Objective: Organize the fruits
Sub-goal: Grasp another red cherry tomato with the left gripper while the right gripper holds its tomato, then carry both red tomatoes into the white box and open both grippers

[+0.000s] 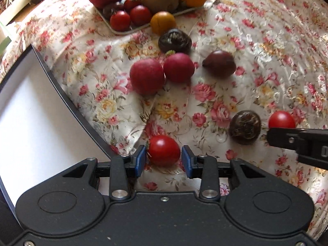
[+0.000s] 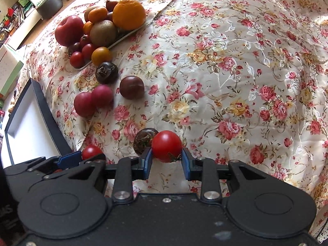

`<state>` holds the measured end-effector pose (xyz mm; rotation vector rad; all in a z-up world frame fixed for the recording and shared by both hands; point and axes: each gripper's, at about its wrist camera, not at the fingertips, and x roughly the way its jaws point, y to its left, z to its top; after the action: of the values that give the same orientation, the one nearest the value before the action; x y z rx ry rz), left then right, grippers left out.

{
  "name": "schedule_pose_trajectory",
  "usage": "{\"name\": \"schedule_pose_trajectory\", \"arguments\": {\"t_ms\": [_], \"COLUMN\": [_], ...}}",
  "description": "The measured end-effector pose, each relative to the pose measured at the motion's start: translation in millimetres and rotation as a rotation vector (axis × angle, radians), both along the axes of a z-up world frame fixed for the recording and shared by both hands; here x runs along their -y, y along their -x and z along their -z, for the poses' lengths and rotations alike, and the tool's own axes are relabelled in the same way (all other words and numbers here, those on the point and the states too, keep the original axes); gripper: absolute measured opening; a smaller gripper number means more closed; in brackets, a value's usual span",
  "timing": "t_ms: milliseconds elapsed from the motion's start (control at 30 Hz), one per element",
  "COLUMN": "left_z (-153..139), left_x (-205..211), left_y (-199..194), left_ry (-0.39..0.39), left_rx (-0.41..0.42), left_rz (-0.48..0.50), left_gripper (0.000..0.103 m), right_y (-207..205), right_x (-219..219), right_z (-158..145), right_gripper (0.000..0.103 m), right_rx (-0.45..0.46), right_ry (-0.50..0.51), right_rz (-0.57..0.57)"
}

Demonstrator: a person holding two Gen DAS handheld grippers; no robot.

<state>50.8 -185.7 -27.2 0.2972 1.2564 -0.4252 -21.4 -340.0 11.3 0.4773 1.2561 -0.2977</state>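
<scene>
My left gripper is shut on a red cherry tomato, blue pads touching both its sides, just above the floral cloth. My right gripper is shut on a second red tomato; that tomato also shows in the left wrist view behind the right gripper's finger. A dark water chestnut lies between the two tomatoes and shows in the right wrist view. Two pink-red radishes, a dark purple fruit and another water chestnut lie further out.
A tray at the back holds an apple, kiwi, oranges and several small tomatoes; a small orange sits at its edge. A black-rimmed white box stands at the left, also in the right wrist view. A grey pot stands beyond.
</scene>
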Motion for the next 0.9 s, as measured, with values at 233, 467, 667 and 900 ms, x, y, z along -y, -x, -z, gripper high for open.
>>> {"name": "schedule_pose_trajectory", "arguments": {"t_ms": [233, 467, 667, 900], "left_z": [4, -32, -55, -56], "left_x": [0, -25, -84, -164], "left_y": [-4, -30, -67, -107], "left_ry": [0.001, 0.080, 0.064, -0.001], "left_rx": [-0.003, 0.027, 0.057, 0.042], "left_rz": [-0.021, -0.092, -0.249, -0.457], "left_gripper": [0.043, 0.043, 0.043, 0.043], "right_y": [0, 0, -10, -36], "right_x": [0, -7, -30, -84], "right_z": [1, -4, -12, -18], "right_gripper": [0.032, 0.032, 0.032, 0.032], "right_rx": [-0.003, 0.011, 0.023, 0.040], "right_ry": [0.001, 0.018, 0.032, 0.009], "right_rz": [0.004, -0.015, -0.079, -0.218]}}
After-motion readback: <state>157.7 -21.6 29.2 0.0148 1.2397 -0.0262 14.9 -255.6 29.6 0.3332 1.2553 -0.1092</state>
